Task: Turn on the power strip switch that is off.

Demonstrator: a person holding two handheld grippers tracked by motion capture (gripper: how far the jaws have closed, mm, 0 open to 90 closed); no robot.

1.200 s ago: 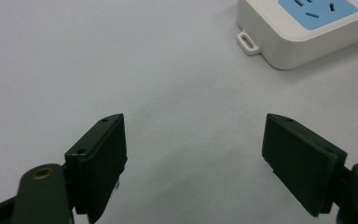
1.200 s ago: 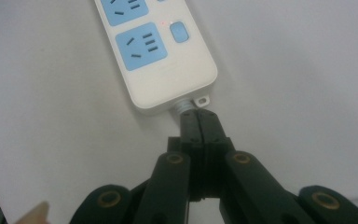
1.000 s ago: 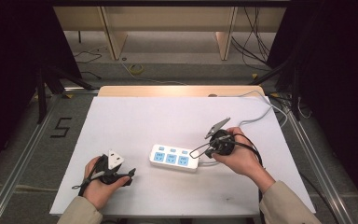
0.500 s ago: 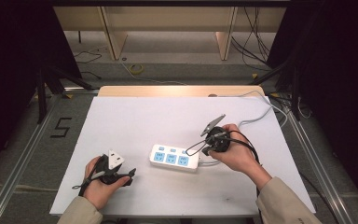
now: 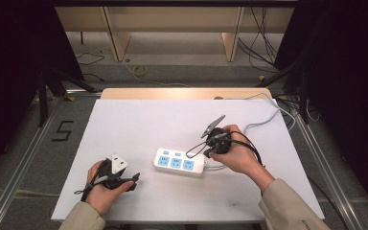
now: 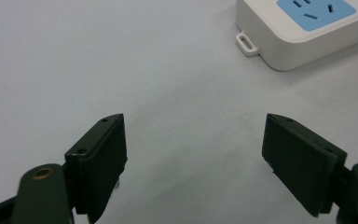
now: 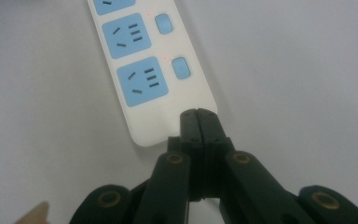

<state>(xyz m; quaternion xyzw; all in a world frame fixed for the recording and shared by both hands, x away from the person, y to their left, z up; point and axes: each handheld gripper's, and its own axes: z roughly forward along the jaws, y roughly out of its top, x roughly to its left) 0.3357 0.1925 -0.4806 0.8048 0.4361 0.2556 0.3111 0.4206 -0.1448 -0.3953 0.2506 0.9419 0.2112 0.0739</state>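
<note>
In the high view, a white power strip with three blue sockets lies just right of centre on the white table. The right gripper sits at the strip's 3 o'clock end, over it. The strip's pale cord runs off toward 1 o'clock. The left gripper rests at the strip's 8 o'clock, well apart, bare table between them.

In the left gripper view, the jaws stand wide apart, released, over bare table; the power strip's corner lies at 1 o'clock.

In the right gripper view, the jaws are clenched together, nothing seen between them, tips over the strip's near end.
</note>
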